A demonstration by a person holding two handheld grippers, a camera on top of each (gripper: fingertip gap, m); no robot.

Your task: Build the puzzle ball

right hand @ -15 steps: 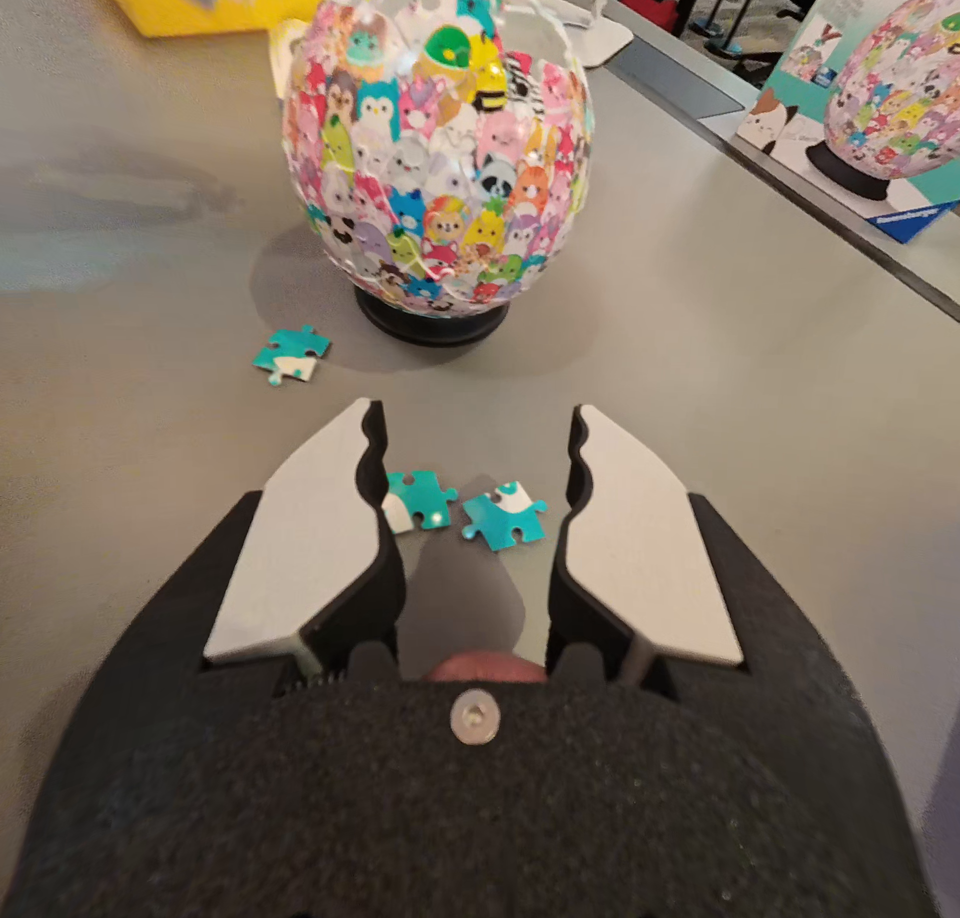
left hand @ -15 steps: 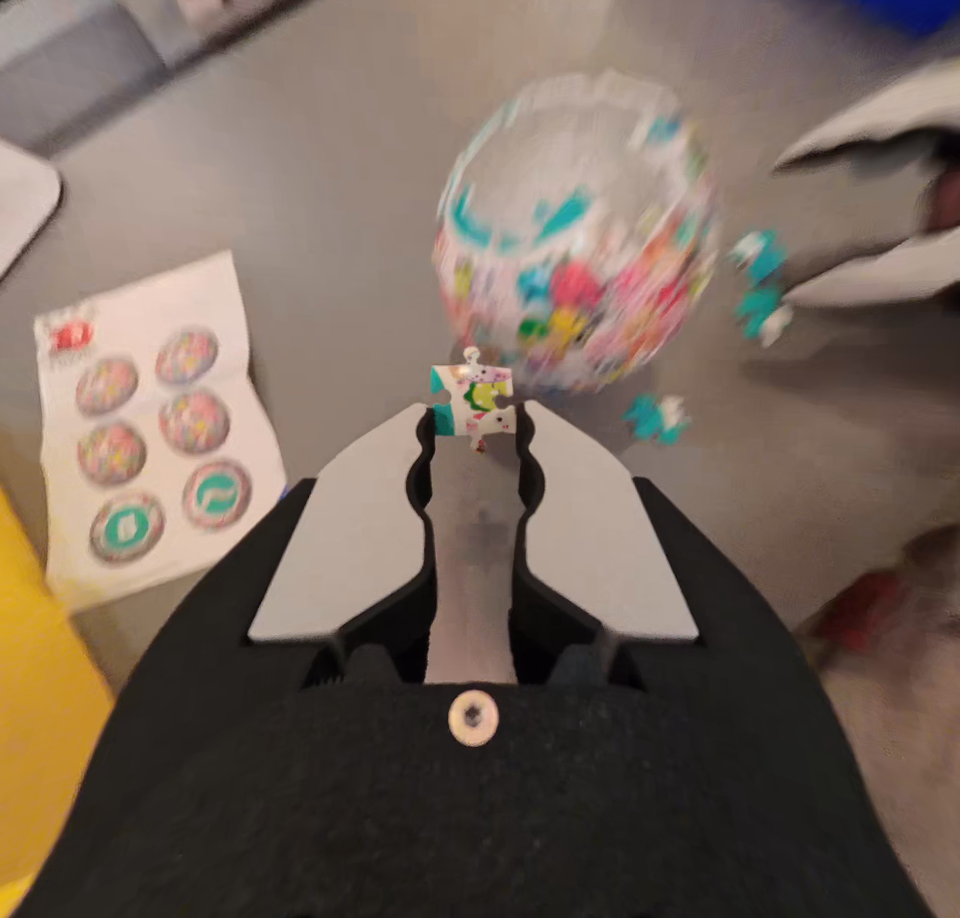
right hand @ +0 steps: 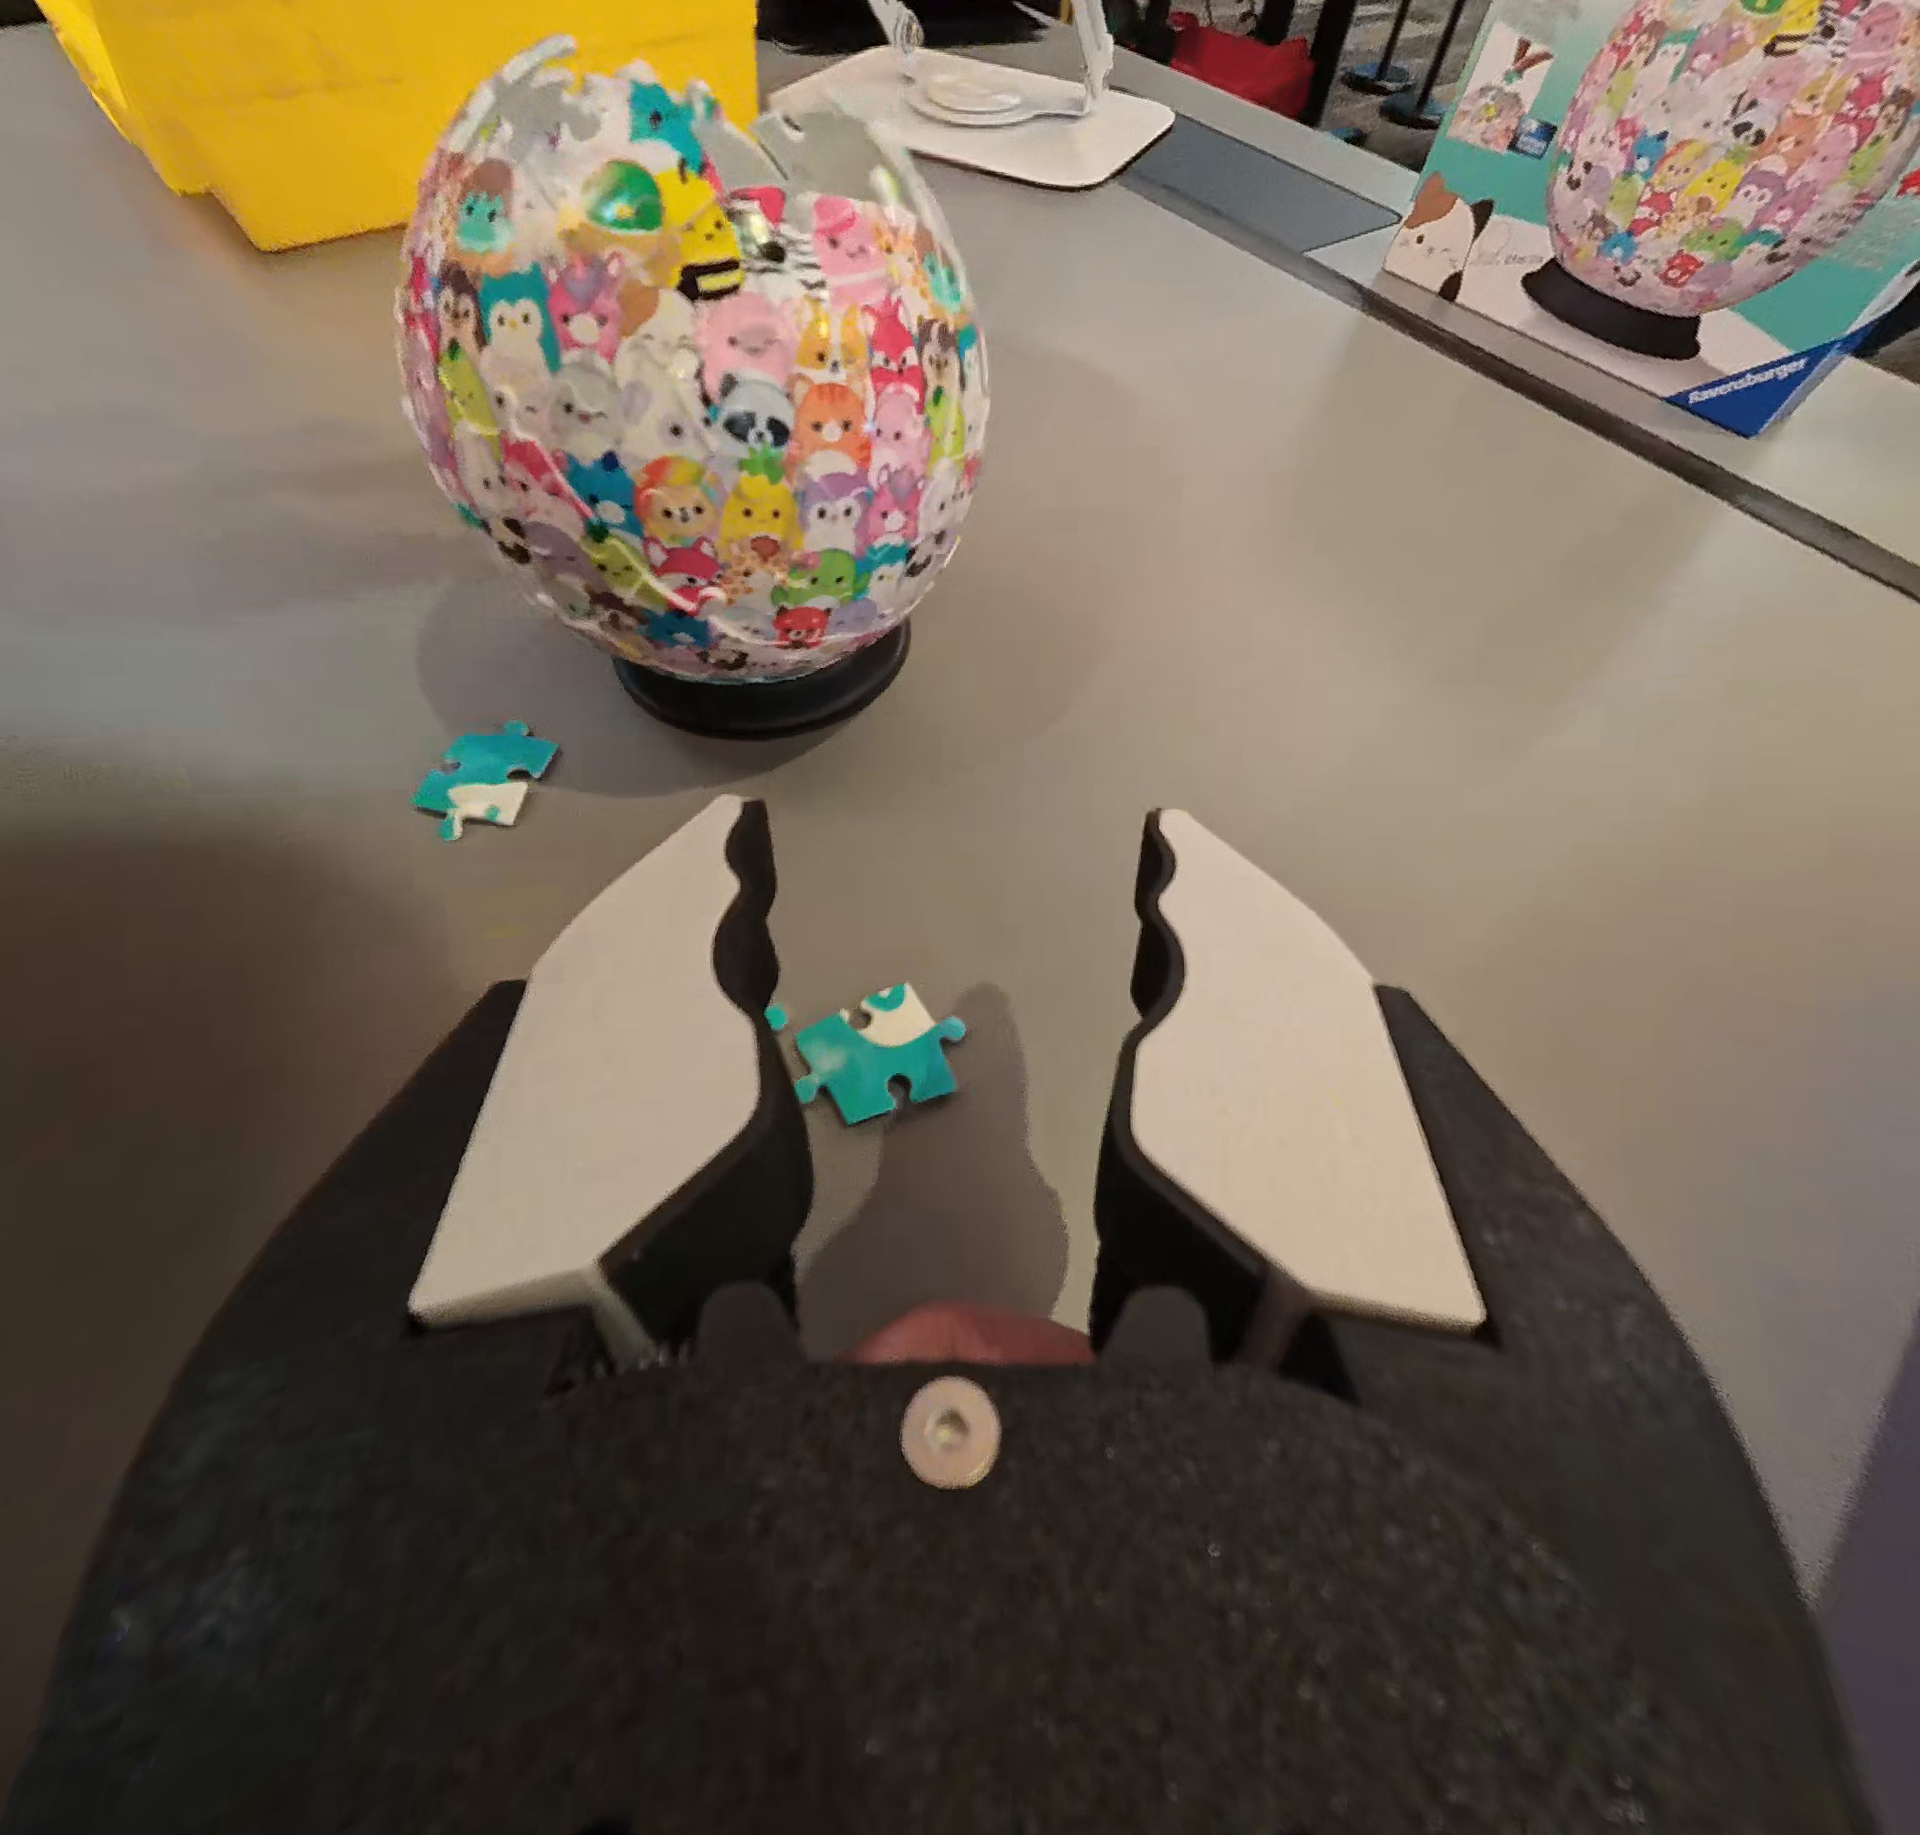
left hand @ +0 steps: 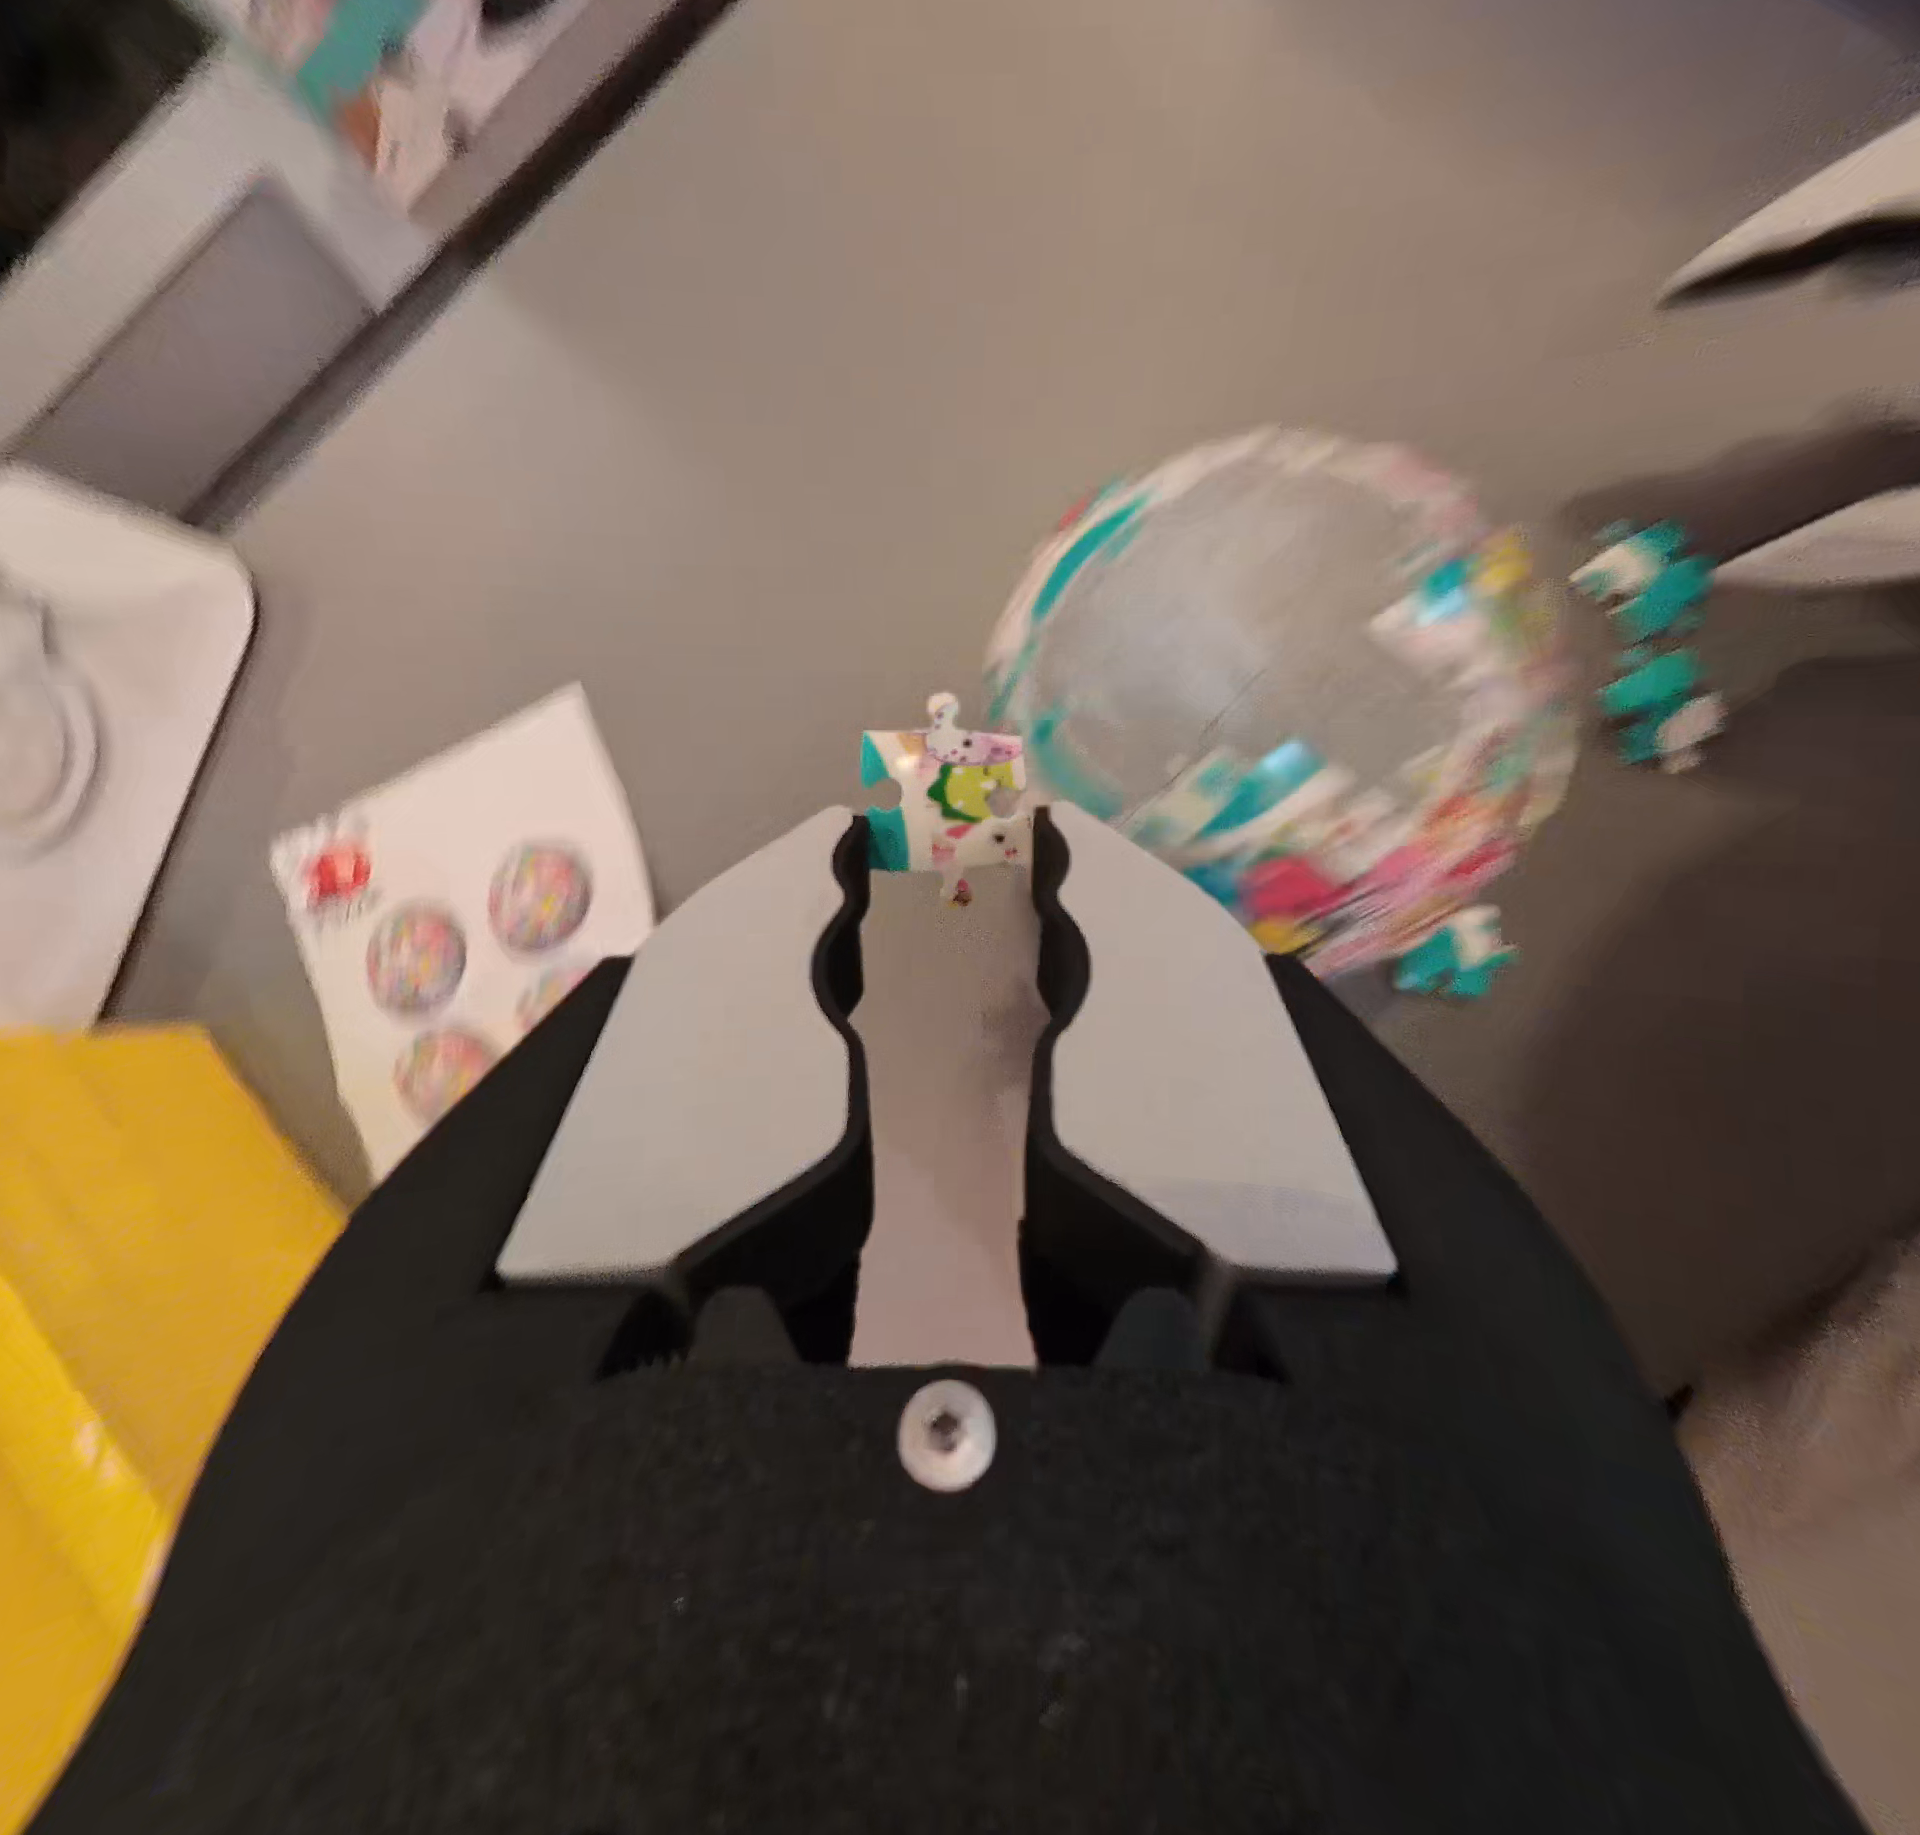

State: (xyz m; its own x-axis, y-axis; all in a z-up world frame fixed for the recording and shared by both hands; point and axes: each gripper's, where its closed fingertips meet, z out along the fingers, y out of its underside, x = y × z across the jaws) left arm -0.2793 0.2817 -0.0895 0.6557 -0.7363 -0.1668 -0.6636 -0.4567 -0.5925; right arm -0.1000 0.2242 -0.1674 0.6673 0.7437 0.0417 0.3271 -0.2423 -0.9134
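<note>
Our left gripper (left hand: 948, 829) hangs above the open-topped puzzle ball (right hand: 691, 383), pinching a puzzle piece (left hand: 945, 798); our right gripper (right hand: 951, 840) hovers low, jaws wide, over a teal piece (right hand: 883, 1053).

Bare grey surface (right hand: 1351, 705) lies wide to the right of the puzzle ball (right hand: 691, 383) and ahead of the right tool (right hand: 951, 829), whose fingers stand spread with a teal piece (right hand: 883, 1053) lying between them. Another teal piece (right hand: 483, 777) sits near the ball's black stand (right hand: 764, 689) on its left. Behind the ball a yellow box (right hand: 416, 50) and a white base (right hand: 997, 123) close the far side; the puzzle carton (right hand: 1683, 164) stands well apart at right
</note>
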